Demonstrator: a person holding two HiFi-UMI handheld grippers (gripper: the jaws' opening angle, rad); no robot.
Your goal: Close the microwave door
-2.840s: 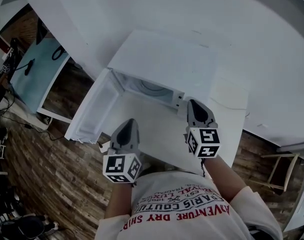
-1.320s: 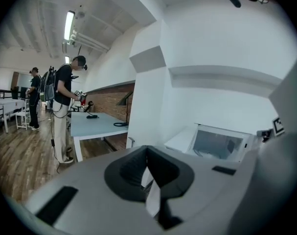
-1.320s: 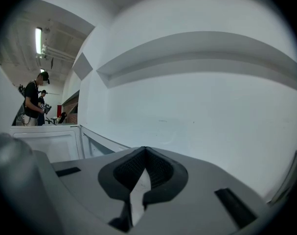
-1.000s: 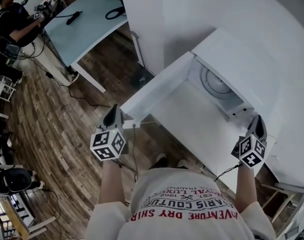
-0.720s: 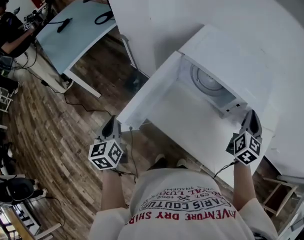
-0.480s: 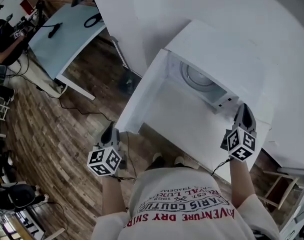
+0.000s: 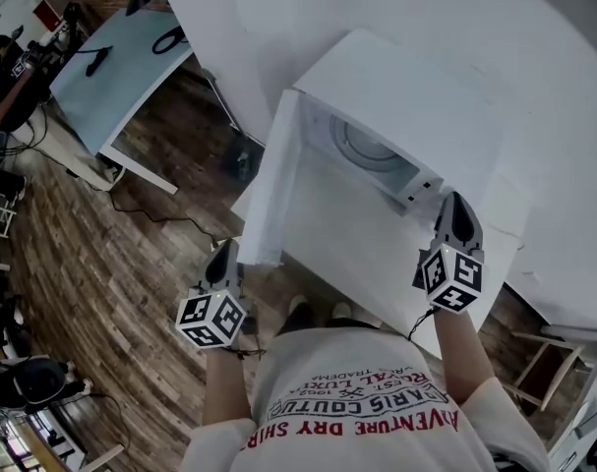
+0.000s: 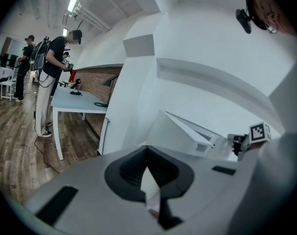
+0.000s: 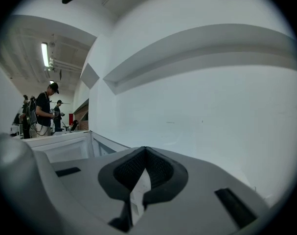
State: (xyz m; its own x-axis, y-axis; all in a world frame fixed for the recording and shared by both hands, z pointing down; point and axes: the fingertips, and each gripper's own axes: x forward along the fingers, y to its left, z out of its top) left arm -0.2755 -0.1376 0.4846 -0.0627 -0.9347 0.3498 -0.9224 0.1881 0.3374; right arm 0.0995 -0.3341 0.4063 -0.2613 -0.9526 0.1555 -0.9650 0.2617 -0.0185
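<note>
The white microwave [image 7: 416, 96] stands on a white table [image 7: 377, 254] with its door [image 7: 273, 180] swung out to the left, showing the cavity and glass turntable [image 7: 362, 150]. My left gripper [image 7: 223, 251] is shut and empty, just outside the door's free lower corner; I cannot tell whether it touches. In the left gripper view the door [image 8: 180, 131] is ahead of the left gripper [image 8: 147, 151]. My right gripper [image 7: 453, 200] is shut and empty, by the microwave's control-panel side. The right gripper [image 9: 145, 153] faces the wall, with the door [image 9: 65, 148] at its left.
A pale blue desk [image 7: 111, 77] with cables stands at the upper left, with a person [image 7: 3, 77] beside it. Wooden floor [image 7: 111, 254] lies left of the microwave table. A white pillar [image 7: 229, 28] rises behind the door. A wooden chair [image 7: 544, 347] sits at the lower right.
The door has swung from wide open to about halfway toward the cavity. My left gripper kept close to its free edge and moved right. The right gripper shifted slightly up.
</note>
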